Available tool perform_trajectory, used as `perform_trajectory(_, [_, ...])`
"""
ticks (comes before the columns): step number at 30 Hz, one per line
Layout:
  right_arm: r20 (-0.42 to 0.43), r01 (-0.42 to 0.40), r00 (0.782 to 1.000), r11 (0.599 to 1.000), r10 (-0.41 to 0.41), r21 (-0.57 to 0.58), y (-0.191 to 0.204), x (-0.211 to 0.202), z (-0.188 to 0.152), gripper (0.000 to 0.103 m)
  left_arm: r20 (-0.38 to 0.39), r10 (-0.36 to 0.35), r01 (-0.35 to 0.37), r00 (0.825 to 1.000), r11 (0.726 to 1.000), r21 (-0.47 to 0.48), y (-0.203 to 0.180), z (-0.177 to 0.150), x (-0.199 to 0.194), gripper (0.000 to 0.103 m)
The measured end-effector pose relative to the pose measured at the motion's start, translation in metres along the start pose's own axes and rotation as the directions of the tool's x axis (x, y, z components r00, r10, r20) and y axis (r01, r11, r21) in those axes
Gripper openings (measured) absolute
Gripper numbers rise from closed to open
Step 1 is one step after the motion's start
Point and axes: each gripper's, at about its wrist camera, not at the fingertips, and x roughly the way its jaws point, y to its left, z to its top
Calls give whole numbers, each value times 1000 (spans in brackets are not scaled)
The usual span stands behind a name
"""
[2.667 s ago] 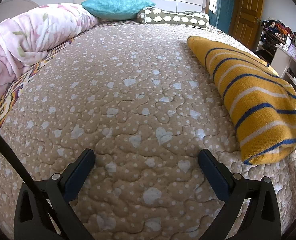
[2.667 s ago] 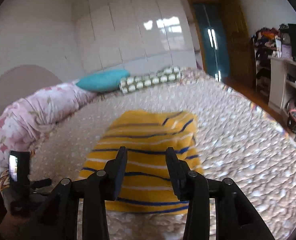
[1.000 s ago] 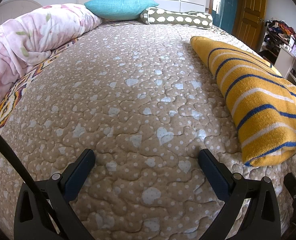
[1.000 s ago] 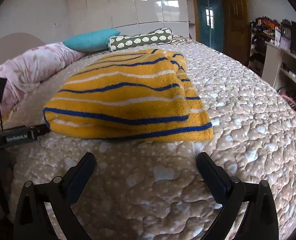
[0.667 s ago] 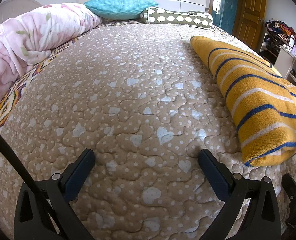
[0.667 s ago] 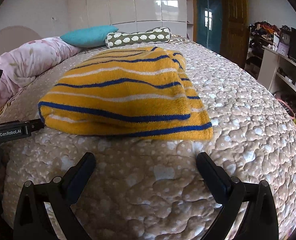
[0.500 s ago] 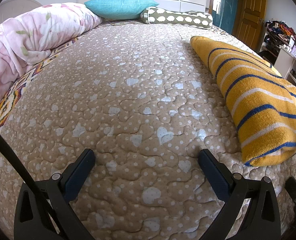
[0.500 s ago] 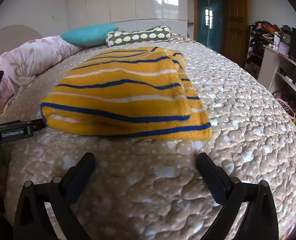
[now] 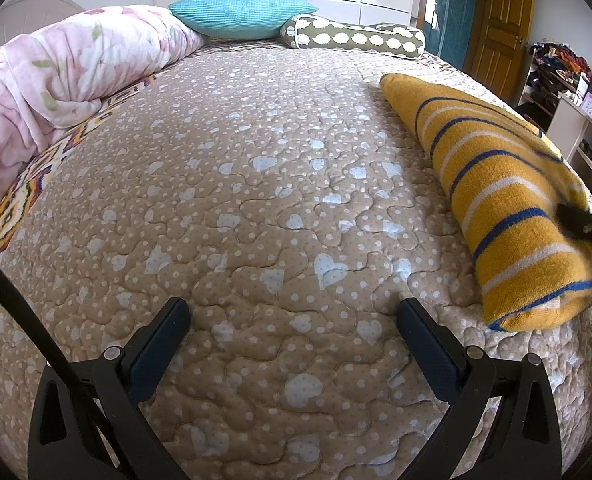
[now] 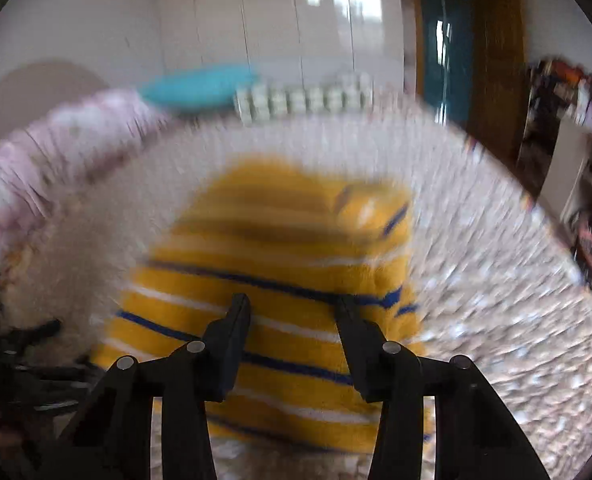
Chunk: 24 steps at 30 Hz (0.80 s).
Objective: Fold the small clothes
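Observation:
A folded yellow sweater (image 9: 507, 200) with blue and white stripes lies on the right side of the quilted bed (image 9: 256, 180). In the blurred right wrist view the sweater (image 10: 296, 240) fills the middle. My right gripper (image 10: 292, 304) hovers over its near part, jaws closing and about half apart. The striped cloth shows flat below the gap, with no pad pressing on it. One of its black fingertips (image 9: 579, 224) shows over the sweater's near end in the left wrist view. My left gripper (image 9: 292, 308) stands wide open over bare quilt, left of the sweater.
A rolled pink floral duvet (image 9: 68, 80) runs along the bed's left side. A teal pillow (image 9: 240, 16) and a green dotted bolster (image 9: 355, 36) lie at the head. A wooden door (image 9: 495, 20) and cluttered shelves (image 9: 555, 80) stand beyond the right edge.
My right gripper has moved forward from in front of the sweater's near edge to over the sweater, and its jaws have narrowed from wide open. The left gripper and the sweater have stayed put.

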Motion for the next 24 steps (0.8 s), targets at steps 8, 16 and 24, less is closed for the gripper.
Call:
perform_trajectory(8, [129,41,991,995,-28,-95,27,-23,36,49,1,-4,4,1000,1000,-2,0,0,0,103])
perform_trajectory(16, [-9,37,999,999,-37,-10,14,37,51,50,2,-9,9,1000,1000,-5,2,0,-1,103])
perform_trajectory(24, [37,24,999,1000,-24,0,15,-19,-3,64,-36,-3,2,999,999,-44,2,10,8,103])
